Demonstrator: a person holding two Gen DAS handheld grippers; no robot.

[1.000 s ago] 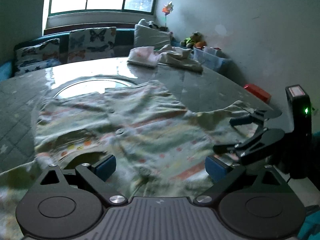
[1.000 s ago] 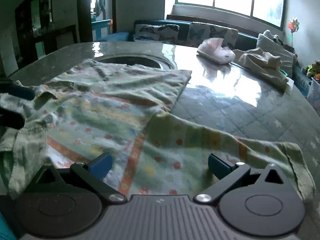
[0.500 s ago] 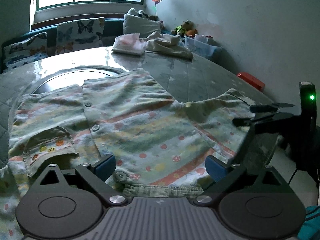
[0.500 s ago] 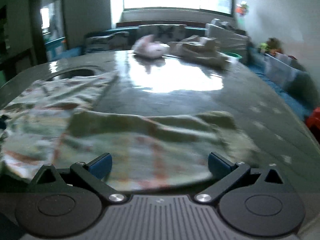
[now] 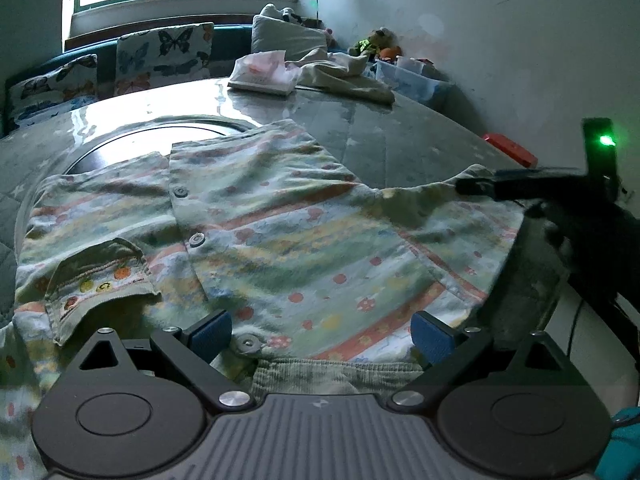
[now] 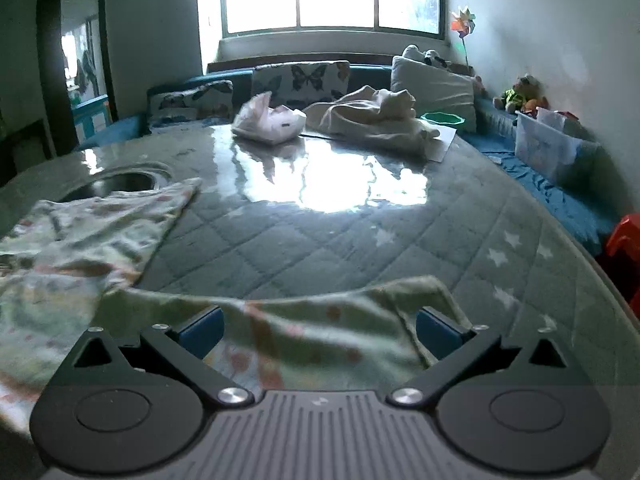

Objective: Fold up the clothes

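Shiny surface (image 6: 320, 236) held the shirt (image 5: 280, 240). Your left tool (image 5: 322, 332) and right tool (image 6: 318, 330) were wide open, holding nothing; pinch the sleeve (image 6: 320, 332) at six o'clock first.

Left black two-finger gripper (image 5: 321, 330): blue rectangular fingertip pads (image 5: 211, 330), black linkage arms, silver pivot screws, ribbed grey housing between two round black discs. Right black two-finger gripper (image 6: 319, 330): same build. Its side profile carries a green LED, probably a tracker.
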